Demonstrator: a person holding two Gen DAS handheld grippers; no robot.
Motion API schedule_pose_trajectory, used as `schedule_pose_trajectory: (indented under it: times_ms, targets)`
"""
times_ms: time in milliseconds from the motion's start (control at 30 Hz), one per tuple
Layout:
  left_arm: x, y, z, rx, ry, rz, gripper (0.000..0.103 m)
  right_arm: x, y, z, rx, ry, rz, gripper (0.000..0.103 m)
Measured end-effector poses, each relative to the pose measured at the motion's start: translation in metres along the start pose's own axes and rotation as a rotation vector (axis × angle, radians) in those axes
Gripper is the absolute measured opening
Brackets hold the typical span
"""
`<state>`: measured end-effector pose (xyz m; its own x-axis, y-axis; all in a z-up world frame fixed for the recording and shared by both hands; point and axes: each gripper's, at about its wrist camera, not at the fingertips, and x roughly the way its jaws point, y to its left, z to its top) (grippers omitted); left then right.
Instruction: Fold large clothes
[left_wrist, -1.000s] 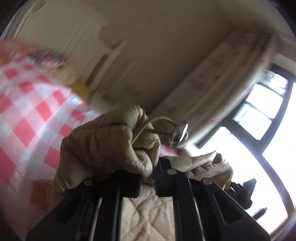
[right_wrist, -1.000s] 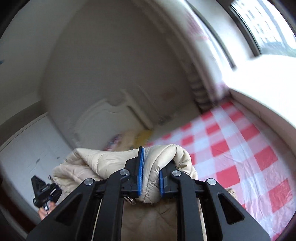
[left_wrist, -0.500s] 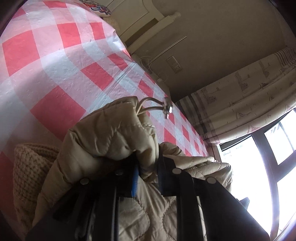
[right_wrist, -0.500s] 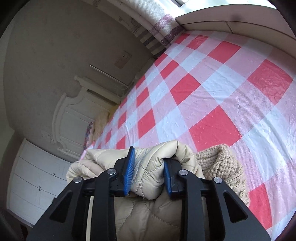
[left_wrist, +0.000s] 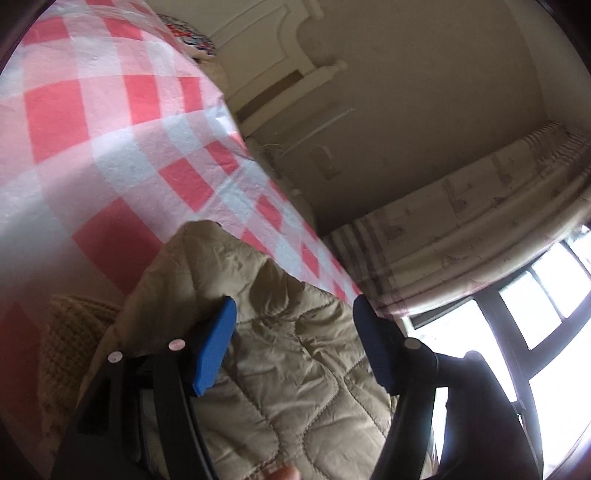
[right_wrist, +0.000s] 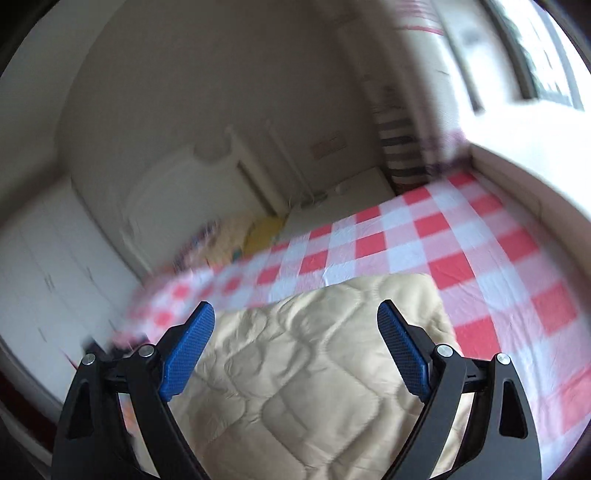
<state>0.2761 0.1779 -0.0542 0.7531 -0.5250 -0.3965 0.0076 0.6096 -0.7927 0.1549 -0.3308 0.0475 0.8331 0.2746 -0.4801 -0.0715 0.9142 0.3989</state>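
Note:
A beige quilted jacket (left_wrist: 295, 369) lies on the red-and-white checked bed cover (left_wrist: 92, 147). My left gripper (left_wrist: 295, 321) is open just above it, blue pads apart, holding nothing. In the right wrist view the jacket (right_wrist: 314, 369) lies folded flat with a straight far edge. My right gripper (right_wrist: 295, 325) is open above it and empty. A tan knitted piece (left_wrist: 70, 350) shows at the jacket's left side.
A white headboard (right_wrist: 177, 184) and pillows (right_wrist: 236, 236) stand at the bed's far end. A wardrobe (right_wrist: 48, 266) is at the left. Curtains (left_wrist: 461, 229) and a window (left_wrist: 535, 295) lie beyond the bed. The checked cover (right_wrist: 498, 277) stretches to the right of the jacket.
Both grippers have let go of the jacket and opened. The jacket has dropped flat onto the bed, and both grippers now sit just above it.

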Motion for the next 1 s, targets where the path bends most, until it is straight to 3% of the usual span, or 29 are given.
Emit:
schedule_pose_trajectory:
  times_ms: [67, 167, 200, 233, 300, 367, 433, 500, 533, 667, 1000]
  targets:
    - [-0.015, -0.025, 0.006, 0.039, -0.059, 0.138, 0.067, 0.019, 0.031, 0.003, -0.125, 0.046, -0.095, 0.086]
    - [-0.03, -0.088, 0.004, 0.239, -0.135, 0.225, 0.086, 0.046, 0.05, 0.003, -0.177, 0.079, -0.16, 0.086]
    - [-0.029, -0.107, 0.0, 0.304, -0.144, 0.25, 0.101, 0.057, 0.054, 0.002, -0.174, 0.101, -0.17, 0.086]
    - [-0.026, -0.128, -0.005, 0.383, -0.149, 0.286, 0.1, 0.067, 0.054, 0.001, -0.169, 0.121, -0.176, 0.086]
    - [-0.005, -0.169, -0.022, 0.56, -0.1, 0.381, 0.101, 0.087, 0.057, -0.004, -0.182, 0.167, -0.217, 0.086]
    - [0.032, -0.19, -0.045, 0.7, 0.0, 0.48, 0.101, 0.111, 0.055, -0.014, -0.25, 0.206, -0.294, 0.086]
    - [0.069, -0.186, -0.066, 0.753, 0.091, 0.561, 0.101, 0.136, 0.046, -0.037, -0.344, 0.265, -0.42, 0.086]
    - [0.116, -0.158, -0.095, 0.805, 0.219, 0.671, 0.101, 0.152, 0.031, -0.052, -0.324, 0.333, -0.425, 0.086]
    - [0.134, -0.143, -0.107, 0.832, 0.261, 0.721, 0.101, 0.147, 0.027, -0.047, -0.286, 0.314, -0.405, 0.086]
    - [0.136, -0.135, -0.109, 0.854, 0.236, 0.752, 0.101, 0.151, 0.019, -0.047, -0.247, 0.343, -0.4, 0.086]
    - [0.135, -0.131, -0.104, 0.802, 0.232, 0.716, 0.101, 0.134, 0.034, -0.038, -0.254, 0.322, -0.407, 0.086]
